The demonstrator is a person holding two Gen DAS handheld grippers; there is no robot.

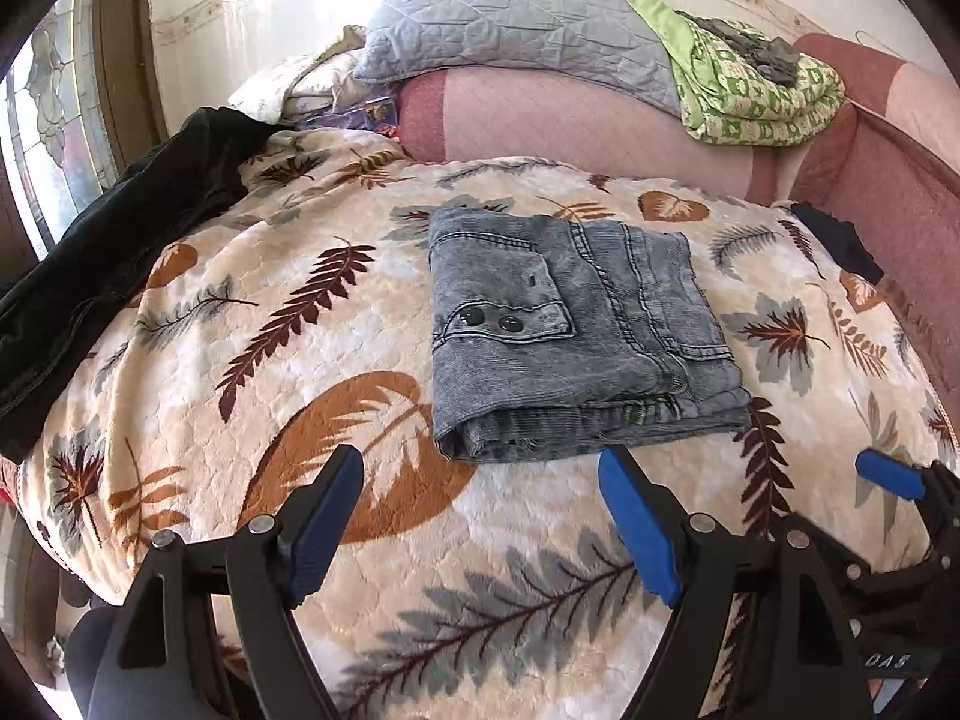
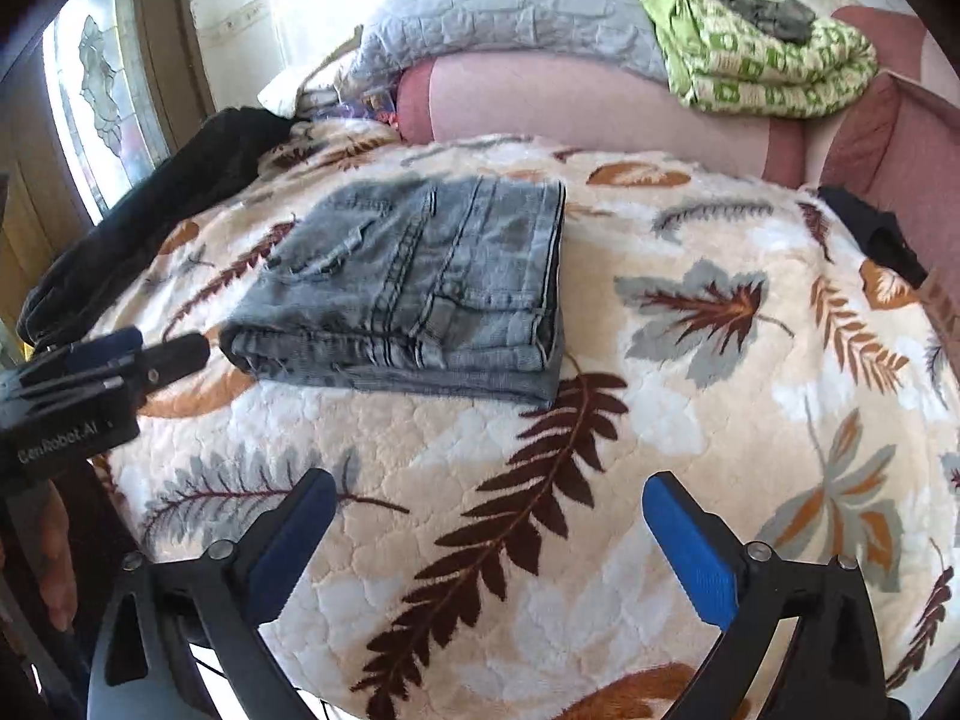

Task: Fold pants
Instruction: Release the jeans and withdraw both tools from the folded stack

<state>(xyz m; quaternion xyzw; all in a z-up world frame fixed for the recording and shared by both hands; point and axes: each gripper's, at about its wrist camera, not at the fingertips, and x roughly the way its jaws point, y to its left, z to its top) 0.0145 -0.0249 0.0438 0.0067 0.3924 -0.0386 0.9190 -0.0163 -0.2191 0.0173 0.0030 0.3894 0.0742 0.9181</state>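
Note:
The grey denim pants (image 1: 576,330) lie folded into a compact square on the leaf-patterned blanket (image 1: 300,360). In the right wrist view the pants (image 2: 414,282) sit to the upper left. My left gripper (image 1: 480,474) is open and empty, just short of the pants' near edge. My right gripper (image 2: 486,501) is open and empty over bare blanket (image 2: 720,420), to the right of the pants. The left gripper also shows in the right wrist view (image 2: 144,351), beside the pants' left corner. The right gripper's blue fingertip (image 1: 888,474) shows at the right in the left wrist view.
A dark garment (image 1: 120,258) lies along the left edge. A pink sofa back (image 1: 570,120) stands behind, with a grey quilted pillow (image 1: 516,24) and a green patterned bundle (image 1: 762,90) on it. A black cloth (image 1: 840,240) lies at the right. A window (image 1: 54,138) is at the left.

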